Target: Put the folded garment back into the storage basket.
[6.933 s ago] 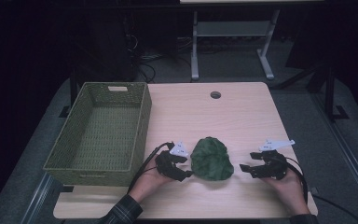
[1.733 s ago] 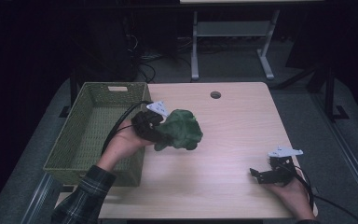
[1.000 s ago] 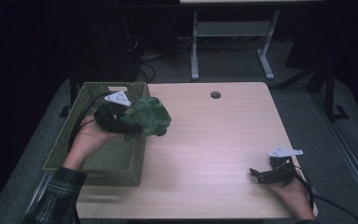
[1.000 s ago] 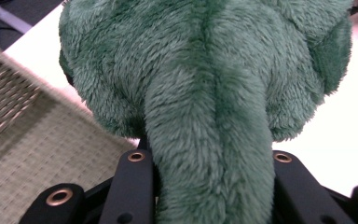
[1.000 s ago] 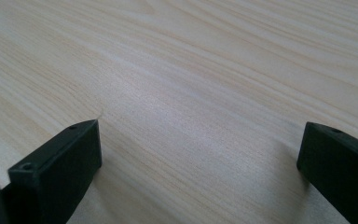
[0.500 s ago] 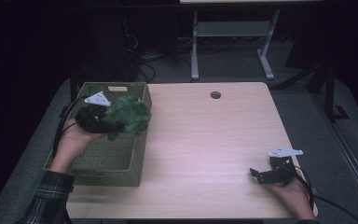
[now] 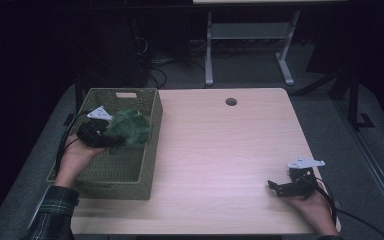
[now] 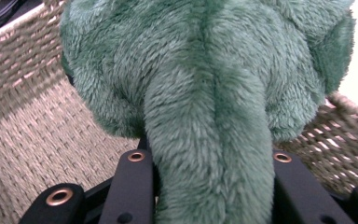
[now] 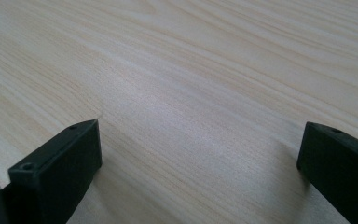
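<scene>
Over the basket (image 7: 145,165), left claw (image 7: 111,136) now lower, gripping green plush toy (image 7: 129,127)

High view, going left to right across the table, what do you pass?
Left gripper → green plush toy, held over the woven basket → round hole in the table → right gripper.
</scene>
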### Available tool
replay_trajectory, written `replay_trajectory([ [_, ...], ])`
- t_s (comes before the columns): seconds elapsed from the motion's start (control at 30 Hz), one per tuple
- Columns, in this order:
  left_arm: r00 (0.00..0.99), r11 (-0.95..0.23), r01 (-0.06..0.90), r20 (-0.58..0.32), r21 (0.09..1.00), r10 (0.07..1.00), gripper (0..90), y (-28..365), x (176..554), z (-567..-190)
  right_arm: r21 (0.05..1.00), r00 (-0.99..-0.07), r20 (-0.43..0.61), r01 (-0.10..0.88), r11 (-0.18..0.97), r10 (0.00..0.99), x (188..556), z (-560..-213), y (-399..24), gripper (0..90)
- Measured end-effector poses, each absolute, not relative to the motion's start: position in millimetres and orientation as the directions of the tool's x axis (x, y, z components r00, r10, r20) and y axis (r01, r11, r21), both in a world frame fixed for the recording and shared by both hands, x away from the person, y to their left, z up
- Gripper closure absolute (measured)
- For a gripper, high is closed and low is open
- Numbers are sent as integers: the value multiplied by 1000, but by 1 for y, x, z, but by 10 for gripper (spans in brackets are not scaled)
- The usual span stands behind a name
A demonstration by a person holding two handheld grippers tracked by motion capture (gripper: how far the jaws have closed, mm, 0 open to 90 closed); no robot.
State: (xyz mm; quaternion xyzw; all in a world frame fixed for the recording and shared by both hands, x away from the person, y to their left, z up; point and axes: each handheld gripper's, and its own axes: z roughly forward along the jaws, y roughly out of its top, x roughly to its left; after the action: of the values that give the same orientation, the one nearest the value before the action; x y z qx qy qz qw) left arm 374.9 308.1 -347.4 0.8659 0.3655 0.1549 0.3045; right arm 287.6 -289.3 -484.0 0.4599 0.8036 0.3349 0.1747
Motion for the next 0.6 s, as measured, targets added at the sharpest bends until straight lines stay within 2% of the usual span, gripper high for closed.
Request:
replay_trajectory([
  [0.6, 656, -564, 614, 40, 553, 754, 659, 326, 384, -392, 699, -517, 27, 622, 353, 856, 288, -484, -289, 0],
])
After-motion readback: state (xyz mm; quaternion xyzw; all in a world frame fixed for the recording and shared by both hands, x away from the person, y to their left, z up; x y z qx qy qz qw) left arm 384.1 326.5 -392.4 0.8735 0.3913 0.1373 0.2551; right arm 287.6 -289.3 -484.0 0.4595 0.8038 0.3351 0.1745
